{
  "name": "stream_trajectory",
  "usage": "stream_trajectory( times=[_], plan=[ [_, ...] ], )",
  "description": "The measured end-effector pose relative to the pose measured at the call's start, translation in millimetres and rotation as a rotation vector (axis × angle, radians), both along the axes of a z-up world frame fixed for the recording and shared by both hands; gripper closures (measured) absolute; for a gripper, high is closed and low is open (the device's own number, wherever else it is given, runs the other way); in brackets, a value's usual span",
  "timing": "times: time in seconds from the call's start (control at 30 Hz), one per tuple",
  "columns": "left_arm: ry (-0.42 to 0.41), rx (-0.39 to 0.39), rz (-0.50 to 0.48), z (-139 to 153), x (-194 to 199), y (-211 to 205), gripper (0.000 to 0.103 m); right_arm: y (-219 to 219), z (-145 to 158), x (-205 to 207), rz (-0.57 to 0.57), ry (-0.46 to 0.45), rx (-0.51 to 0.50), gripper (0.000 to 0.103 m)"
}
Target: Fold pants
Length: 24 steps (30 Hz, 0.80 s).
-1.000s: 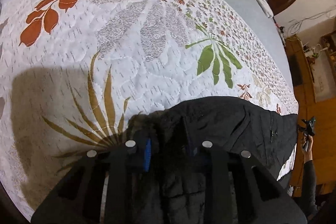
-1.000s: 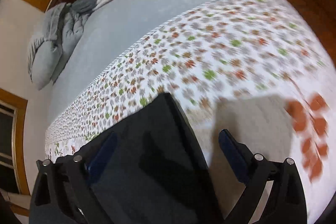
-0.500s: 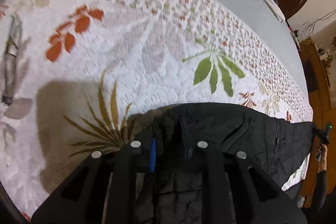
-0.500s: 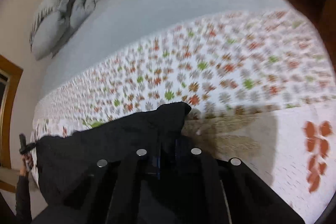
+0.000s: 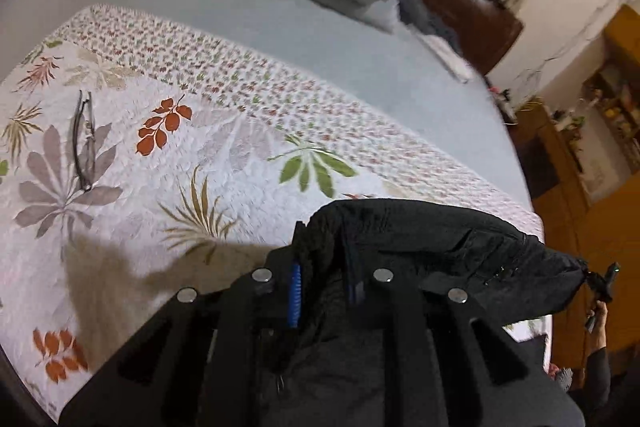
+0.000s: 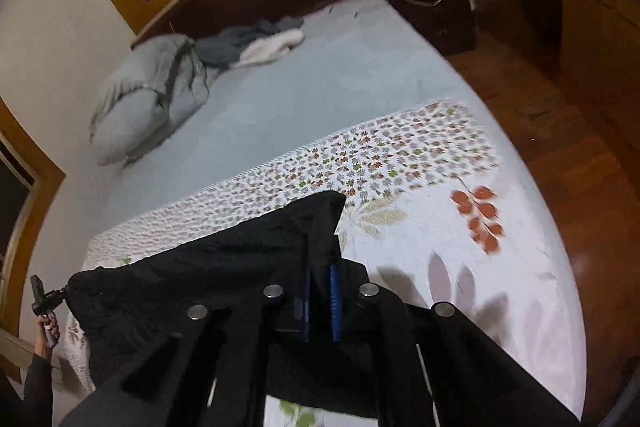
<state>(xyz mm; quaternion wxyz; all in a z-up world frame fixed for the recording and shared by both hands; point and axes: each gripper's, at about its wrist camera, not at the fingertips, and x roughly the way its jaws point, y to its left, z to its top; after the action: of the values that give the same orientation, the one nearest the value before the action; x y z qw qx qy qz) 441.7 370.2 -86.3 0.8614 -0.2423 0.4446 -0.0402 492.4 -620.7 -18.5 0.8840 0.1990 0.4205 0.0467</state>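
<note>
With the left tongs [image 5: 322, 287] and right tongs [image 6: 320, 301] each pinching a corner of the black pants [image 6: 224, 267], it seems best to hold them level and taut above the bed [image 5: 132, 131].

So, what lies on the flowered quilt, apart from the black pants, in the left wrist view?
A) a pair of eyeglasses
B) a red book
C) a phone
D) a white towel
A: a pair of eyeglasses with a thin dark frame lies on the quilt, over a grey leaf print, well to the left of the black pants that the left gripper is shut on.
</note>
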Motion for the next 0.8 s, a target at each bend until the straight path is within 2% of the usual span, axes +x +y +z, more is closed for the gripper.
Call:
stream_trajectory(
  times=[0.1,0.23,0.53,0.8],
  plan=[
    [-0.028,-0.011,-0.009,12.2,-35.1,-4.1,0.088,6.0,13.2,-42.2,-0.010,-0.025,-0.010,0.096],
    [-0.042,-0.032,-0.008,13.1,-63.0,-2.5,0.088,11.0,15.5,-83.7,-0.019,-0.028,-0.011,0.096],
    [-0.059,-0.086,0.008,2.4,-105.9,4.9,0.088,20.2,17.4,-124.1,-0.023,-0.046,-0.035,0.096],
    [-0.050,-0.115,0.019,-20.2,-141.8,10.9,0.088,28.5,7.7,-158.4,-0.026,-0.083,-0.047,0.096]
  ],
)
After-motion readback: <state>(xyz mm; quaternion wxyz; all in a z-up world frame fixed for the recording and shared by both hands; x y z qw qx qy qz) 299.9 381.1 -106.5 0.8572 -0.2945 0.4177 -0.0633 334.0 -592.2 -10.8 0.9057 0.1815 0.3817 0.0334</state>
